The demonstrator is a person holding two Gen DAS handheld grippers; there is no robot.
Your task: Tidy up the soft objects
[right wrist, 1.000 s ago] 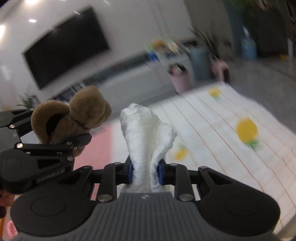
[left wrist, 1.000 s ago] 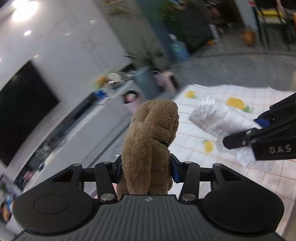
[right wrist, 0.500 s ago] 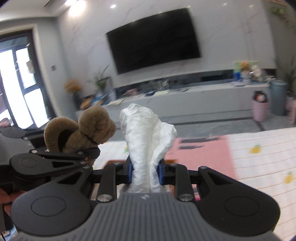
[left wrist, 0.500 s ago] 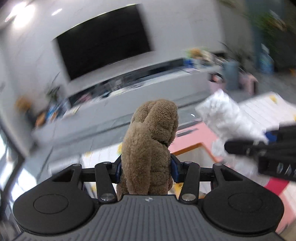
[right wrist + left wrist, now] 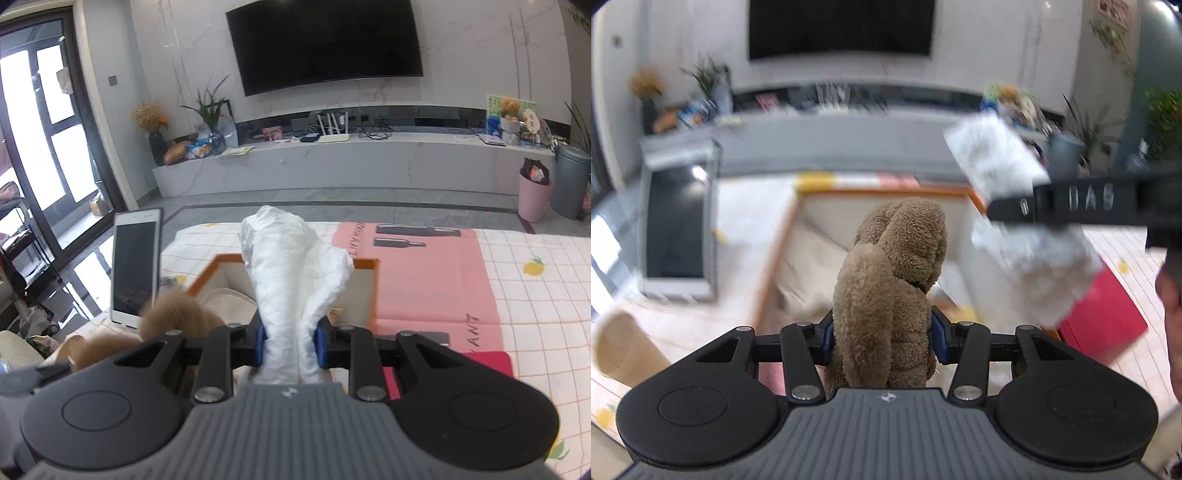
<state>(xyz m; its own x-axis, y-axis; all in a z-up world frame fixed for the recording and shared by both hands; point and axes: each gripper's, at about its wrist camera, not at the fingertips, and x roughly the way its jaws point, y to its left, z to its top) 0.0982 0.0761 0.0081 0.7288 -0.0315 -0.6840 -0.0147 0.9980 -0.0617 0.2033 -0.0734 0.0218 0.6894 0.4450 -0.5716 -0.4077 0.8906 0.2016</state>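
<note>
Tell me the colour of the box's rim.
Orange: the box rim shows sharpest in the right wrist view, behind the white cloth.

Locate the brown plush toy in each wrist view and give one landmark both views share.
Left wrist: the brown plush toy stands at centre, clamped in the left gripper.
Right wrist: it shows blurred at lower left, beside the white phone.
Shared landmark: the orange-rimmed box.

Both wrist cams are riding close behind their fingers, looking toward the TV wall, and they're sharing the orange-rimmed box just below.
</note>
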